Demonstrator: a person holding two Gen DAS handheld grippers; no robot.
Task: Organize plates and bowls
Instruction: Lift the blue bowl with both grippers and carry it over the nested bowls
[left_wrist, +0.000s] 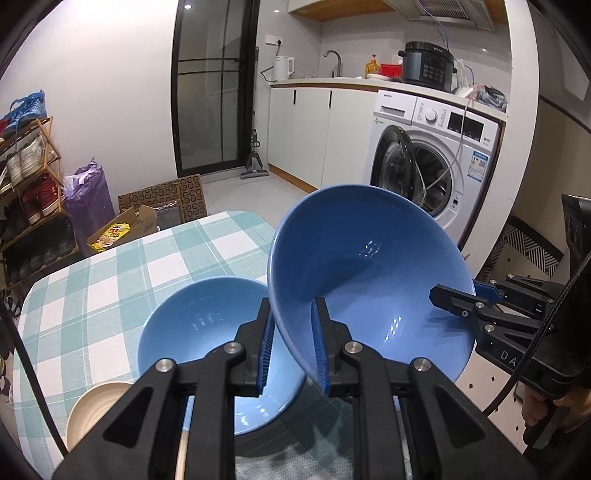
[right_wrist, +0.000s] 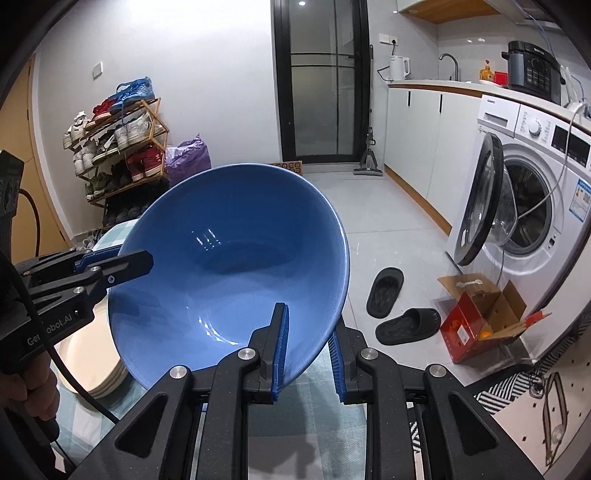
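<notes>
Hand-held grippers (left_wrist: 291, 332) hiding blue bowl (left_wrist: 369, 258) rim

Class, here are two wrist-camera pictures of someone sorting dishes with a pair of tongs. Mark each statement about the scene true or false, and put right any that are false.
1. Both tongs grip the rim of one large blue bowl. True: the left tongs and right tongs clamp opposite sides.
2. The held bowl is full of water. False: it is empty and tilted.
3. A second blue bowl sits on the checked tablecloth. True.
4. The washing machine door is closed. False: it stands open.
5. Cream plates lie stacked on the table. True.
6. The slippers on the floor are white. False: they are black.
</notes>
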